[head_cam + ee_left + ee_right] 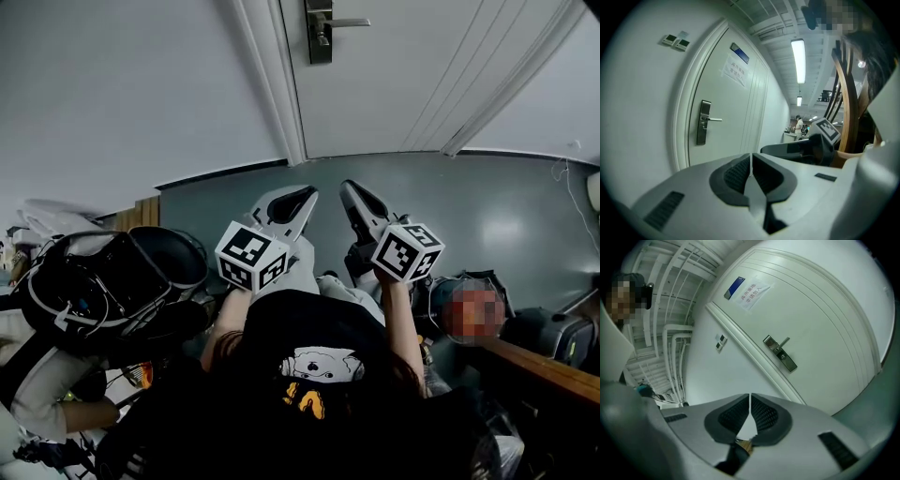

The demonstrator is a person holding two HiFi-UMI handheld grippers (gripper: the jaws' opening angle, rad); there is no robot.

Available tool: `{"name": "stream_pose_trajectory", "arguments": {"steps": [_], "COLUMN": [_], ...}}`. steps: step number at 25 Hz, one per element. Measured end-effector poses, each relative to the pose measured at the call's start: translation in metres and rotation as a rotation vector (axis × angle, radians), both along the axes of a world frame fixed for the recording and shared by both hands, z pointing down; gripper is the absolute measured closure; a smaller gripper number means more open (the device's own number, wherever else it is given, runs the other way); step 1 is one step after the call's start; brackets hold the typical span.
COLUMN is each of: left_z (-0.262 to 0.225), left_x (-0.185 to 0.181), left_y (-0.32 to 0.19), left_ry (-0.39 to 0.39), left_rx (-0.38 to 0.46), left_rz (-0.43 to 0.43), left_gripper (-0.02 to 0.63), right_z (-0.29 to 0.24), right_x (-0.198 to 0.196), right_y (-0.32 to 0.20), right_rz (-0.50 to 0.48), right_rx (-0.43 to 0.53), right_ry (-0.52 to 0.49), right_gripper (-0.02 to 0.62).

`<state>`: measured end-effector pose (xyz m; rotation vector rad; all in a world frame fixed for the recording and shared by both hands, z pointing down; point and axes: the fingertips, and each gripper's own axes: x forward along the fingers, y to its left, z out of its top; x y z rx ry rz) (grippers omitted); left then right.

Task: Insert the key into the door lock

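Note:
The white door (pixel 422 75) stands ahead with its metal lock plate and lever handle (pixel 320 28) at the top of the head view. The lock plate (pixel 703 122) is far beyond the left jaws, and in the right gripper view the lock plate (pixel 780 354) is far beyond the right jaws. Both grippers are held low, side by side, pointing at the door's foot. My left gripper (pixel 306 194) (pixel 751 157) is shut, pads touching, nothing between them. My right gripper (pixel 350 187) (pixel 750 397) is shut too. A small brownish bit (pixel 744 444) sits deep at its jaw base; I cannot tell what it is. No key shows.
A black backpack (pixel 112 281) lies at the left, by the wall. A person (pixel 473 314) crouches at the right beside a wooden ledge (pixel 548 373). Grey floor (pixel 506 206) runs to the door. Wall switches (pixel 675 41) and a paper sign (pixel 734 71) mark the door area.

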<state>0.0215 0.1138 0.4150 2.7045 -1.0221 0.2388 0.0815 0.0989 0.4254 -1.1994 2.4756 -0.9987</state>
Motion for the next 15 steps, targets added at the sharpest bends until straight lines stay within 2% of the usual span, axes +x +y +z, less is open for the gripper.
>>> {"name": "stream_pose_trajectory", "arguments": {"steps": [15], "left_z": [0.014], "left_x": [-0.012], "left_y": [0.011], "left_ry": [-0.011], "left_rx": [-0.042], "left_rz": [-0.012], "left_gripper": [0.584], "right_z": [0.009], "right_x": [-0.008], "right_y": [0.000], "right_rz": [-0.019], "right_rx": [0.008], "right_ry": [0.061], "right_gripper": [0.583]}}
